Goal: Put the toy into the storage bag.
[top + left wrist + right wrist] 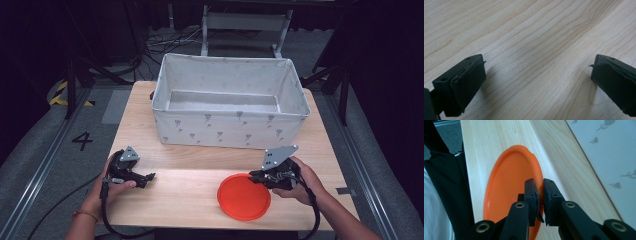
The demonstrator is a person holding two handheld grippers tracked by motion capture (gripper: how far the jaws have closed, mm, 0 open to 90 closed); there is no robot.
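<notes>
At the near edge of the wooden table (165, 200), the person's forearms come in from below, each hand around a black gripper. The left gripper (148, 178) sits low over the boards at the left, well apart from everything else; in the left gripper view its two black pads (469, 82) stand far apart, with nothing but bare wood grain between them. To the right, the right gripper (254, 176) is clamped on the rim of an orange plate (243, 197), a round, shallow dish with a raised lip that occupies the near right part of the tabletop. In the right gripper view the right gripper (540, 195) has its jaws drawn narrow, one pad on the inner side of the plate (511, 185) and the other on the outer side, the thin rim pinched between them. From the pictures it is hard to say whether the plate's far edge touches the wood or hangs just above it. Farther back, past a strip of bare table, stands a large grey fabric bin (230, 127) printed with small dark figures, open at the top, its floor bare. It shows again as a pale patterned wall (604, 152) beside the plate in the right gripper view.
</notes>
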